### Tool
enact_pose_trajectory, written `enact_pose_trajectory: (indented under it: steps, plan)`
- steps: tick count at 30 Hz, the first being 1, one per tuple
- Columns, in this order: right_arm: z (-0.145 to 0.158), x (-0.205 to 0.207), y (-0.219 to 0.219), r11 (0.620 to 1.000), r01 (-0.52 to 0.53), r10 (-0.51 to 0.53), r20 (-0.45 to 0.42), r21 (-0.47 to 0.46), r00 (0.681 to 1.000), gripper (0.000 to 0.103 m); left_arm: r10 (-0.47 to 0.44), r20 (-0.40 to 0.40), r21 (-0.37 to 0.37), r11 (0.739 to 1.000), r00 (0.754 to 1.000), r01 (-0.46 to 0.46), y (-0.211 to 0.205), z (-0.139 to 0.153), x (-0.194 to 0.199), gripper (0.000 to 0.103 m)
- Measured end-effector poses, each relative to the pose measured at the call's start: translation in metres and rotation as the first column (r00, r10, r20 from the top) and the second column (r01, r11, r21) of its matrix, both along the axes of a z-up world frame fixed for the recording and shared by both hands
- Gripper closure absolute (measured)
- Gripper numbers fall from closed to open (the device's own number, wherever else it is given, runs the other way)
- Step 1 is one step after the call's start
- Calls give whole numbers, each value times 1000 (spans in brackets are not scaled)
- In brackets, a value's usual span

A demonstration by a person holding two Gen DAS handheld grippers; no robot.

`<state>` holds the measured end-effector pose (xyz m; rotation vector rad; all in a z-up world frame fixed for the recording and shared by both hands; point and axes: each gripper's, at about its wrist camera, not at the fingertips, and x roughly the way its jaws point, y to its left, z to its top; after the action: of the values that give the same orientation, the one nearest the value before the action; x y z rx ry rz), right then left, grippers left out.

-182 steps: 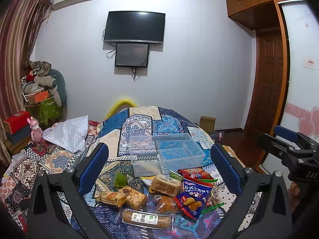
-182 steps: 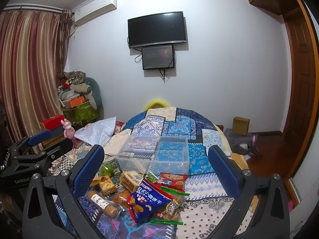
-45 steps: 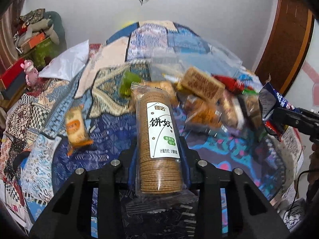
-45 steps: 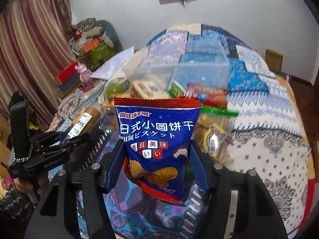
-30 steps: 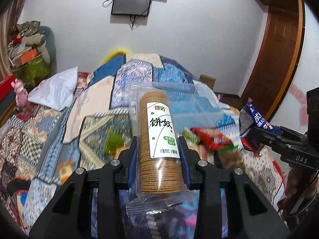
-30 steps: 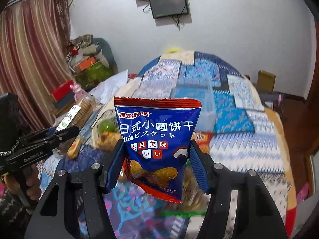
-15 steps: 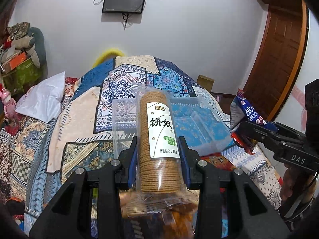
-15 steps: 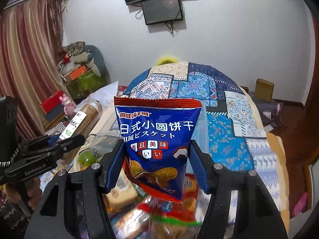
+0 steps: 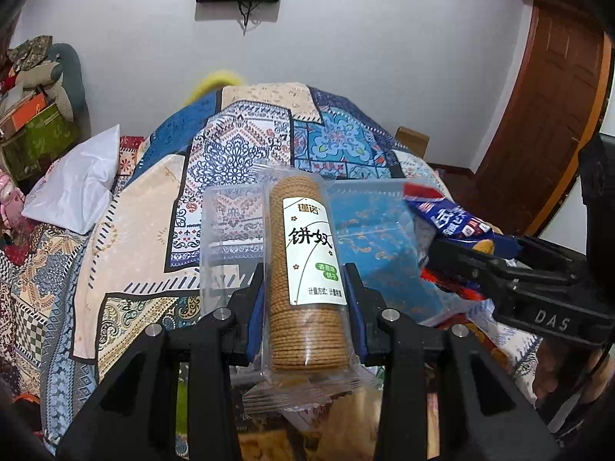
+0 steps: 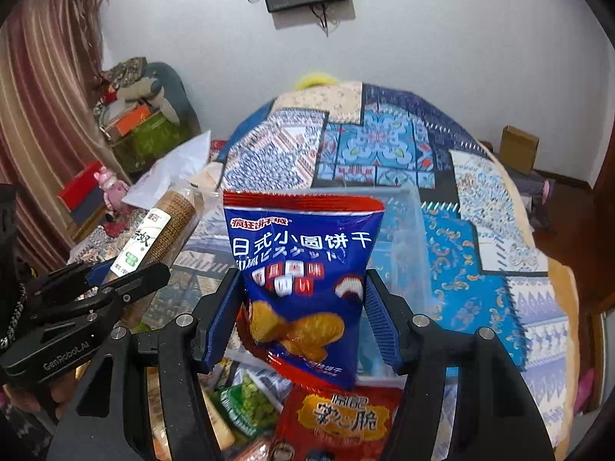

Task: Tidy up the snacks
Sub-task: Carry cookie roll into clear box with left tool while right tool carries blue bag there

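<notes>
Left hand-held gripper (image 9: 306,303) clamps the biscuit roll (image 9: 305,280); right hand-held gripper (image 10: 303,315) clamps the blue biscuit bag (image 10: 303,280). Both hang above the clear bin (image 9: 230,215) on the bed; neither is deposited. Other snacks, including a red packet (image 10: 346,418), remain outside.

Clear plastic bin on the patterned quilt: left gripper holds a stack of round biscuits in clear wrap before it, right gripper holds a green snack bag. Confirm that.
Not quite: the bag is wrong. The right wrist view shows the right gripper clamped on a blue snack bag with a red top edge, not a green one. The left gripper does hold the clear-wrapped stack of round biscuits before the clear plastic bin on the patterned quilt.
</notes>
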<state>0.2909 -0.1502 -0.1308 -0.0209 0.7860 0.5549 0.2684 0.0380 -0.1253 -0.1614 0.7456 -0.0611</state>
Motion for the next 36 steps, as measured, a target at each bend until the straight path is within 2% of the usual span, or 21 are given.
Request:
enact_pose_trajectory:
  steps: [7,12,18,24,27,32,36]
  plan:
    - [-14,10,10,999,-7,4,-51,-42,999,44,7,-70,-10,1000,998,-8,2,-18,21,66]
    - [-22,10,11,998,-12,6,-96,-63,995,41,23,-38,13,1000,999,-23,0,-14,18,66]
    - [-15,4,4,999,-1,-3,-90,-45,996,41,0,-19,60,998,1000,1,-6,-2,6,66]
    - [9,-21,-5,999,-5,4,-29,-45,1000,40,7,-2,45,999,1000,-7,0,13,-21,64]
    - [21,-38,-12,999,-7,7,2,-37,1000,40,21,7,38,999,1000,-21,7,21,-40,56]
    - [43,-72,-26,999,1,2,67,-37,998,38,55,22,56,997,998,-57,19,33,-78,50]
    - [53,-96,-39,1000,10,-7,98,-27,995,31,85,30,66,994,996,-86,29,38,-107,43]
